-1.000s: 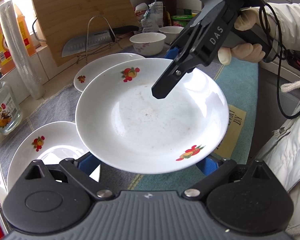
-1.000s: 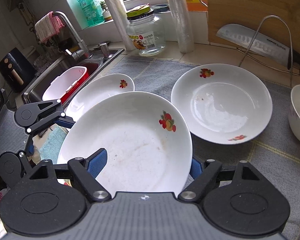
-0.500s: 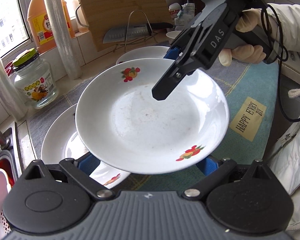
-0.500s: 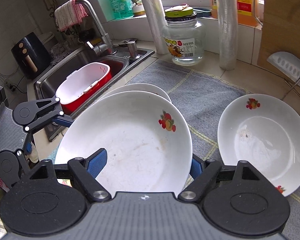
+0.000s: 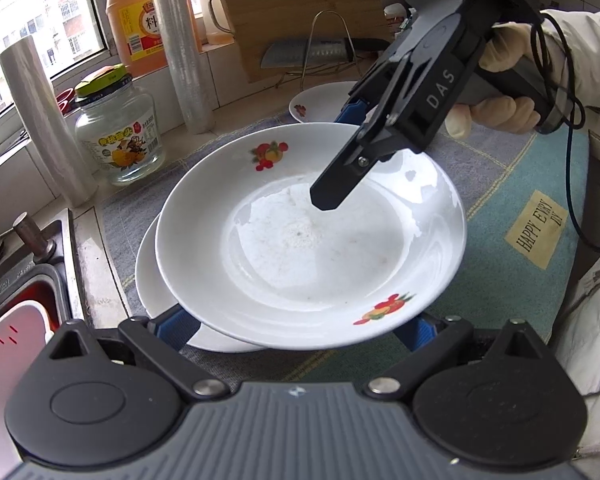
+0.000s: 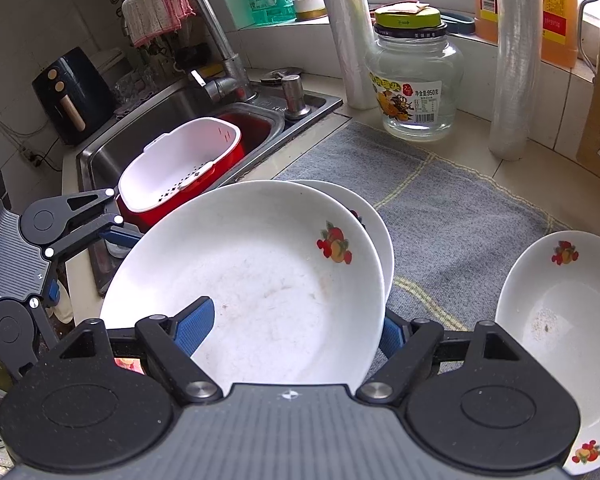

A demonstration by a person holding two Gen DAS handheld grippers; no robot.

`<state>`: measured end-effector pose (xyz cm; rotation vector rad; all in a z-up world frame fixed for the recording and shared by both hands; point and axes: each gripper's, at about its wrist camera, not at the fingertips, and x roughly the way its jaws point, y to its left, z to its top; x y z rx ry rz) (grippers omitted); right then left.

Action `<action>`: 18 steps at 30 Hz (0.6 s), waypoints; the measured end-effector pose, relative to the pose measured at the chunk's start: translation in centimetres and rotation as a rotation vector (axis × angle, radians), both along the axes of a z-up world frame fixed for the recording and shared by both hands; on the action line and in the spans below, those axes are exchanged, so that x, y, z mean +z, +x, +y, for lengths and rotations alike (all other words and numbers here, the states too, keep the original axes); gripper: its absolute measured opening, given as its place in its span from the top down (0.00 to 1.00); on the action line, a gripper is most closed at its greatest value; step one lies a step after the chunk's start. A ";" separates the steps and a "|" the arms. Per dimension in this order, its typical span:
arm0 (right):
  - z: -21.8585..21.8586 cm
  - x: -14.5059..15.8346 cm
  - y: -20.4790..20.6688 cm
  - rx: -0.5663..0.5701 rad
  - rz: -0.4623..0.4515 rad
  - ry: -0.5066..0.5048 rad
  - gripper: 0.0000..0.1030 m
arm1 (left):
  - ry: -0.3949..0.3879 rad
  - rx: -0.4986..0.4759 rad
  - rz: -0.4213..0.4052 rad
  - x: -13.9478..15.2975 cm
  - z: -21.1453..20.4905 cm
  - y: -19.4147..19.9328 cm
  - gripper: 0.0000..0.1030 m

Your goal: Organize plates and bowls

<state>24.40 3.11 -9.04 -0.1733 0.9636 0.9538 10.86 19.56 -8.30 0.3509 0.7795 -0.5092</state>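
Note:
A white plate with fruit motifs (image 5: 308, 248) (image 6: 260, 280) hangs between both grippers. My left gripper (image 5: 296, 320) takes its near edge: the rim rides over both blue fingers (image 5: 176, 326) and hides their tips. My right gripper (image 6: 290, 332) (image 5: 340, 156), rolled on its side, is shut on the opposite rim, one finger inside the plate and the other beneath it. Directly below, a second matching plate (image 5: 152, 280) (image 6: 376, 232) lies on the grey mat (image 6: 460, 208), offset a little towards the sink. A third plate (image 6: 560, 320) (image 5: 324, 104) rests on the mat further right.
The steel sink (image 6: 160, 120) with a red-and-white strainer basket (image 6: 180, 176) lies just left of the mat. A glass jar (image 6: 416, 92), two wrap rolls (image 6: 512, 80) and an orange bottle line the sill. A cutting board (image 5: 300, 8) and knife rack (image 5: 328, 52) stand behind.
Both grippers carried the plate sideways toward the sink; it now hangs over the plate nearest the sink. The bowls have left view; the sink and jar came in. Neither grip changed.

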 end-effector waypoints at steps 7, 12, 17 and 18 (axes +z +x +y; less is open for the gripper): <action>1.3 -1.0 0.9 0.007 0.013 -0.021 0.15 | -0.012 0.026 0.019 -0.5 0.7 0.8 0.03; 1.8 -1.6 1.4 0.015 0.027 -0.023 0.16 | -0.023 0.044 0.041 -0.9 1.2 1.4 0.03; 2.4 -2.0 1.8 0.019 0.037 -0.025 0.16 | -0.017 0.052 0.060 -1.3 1.4 1.5 0.03; 2.4 -2.0 1.9 0.019 0.041 -0.023 0.16 | -0.015 0.050 0.061 -1.2 1.4 1.5 0.03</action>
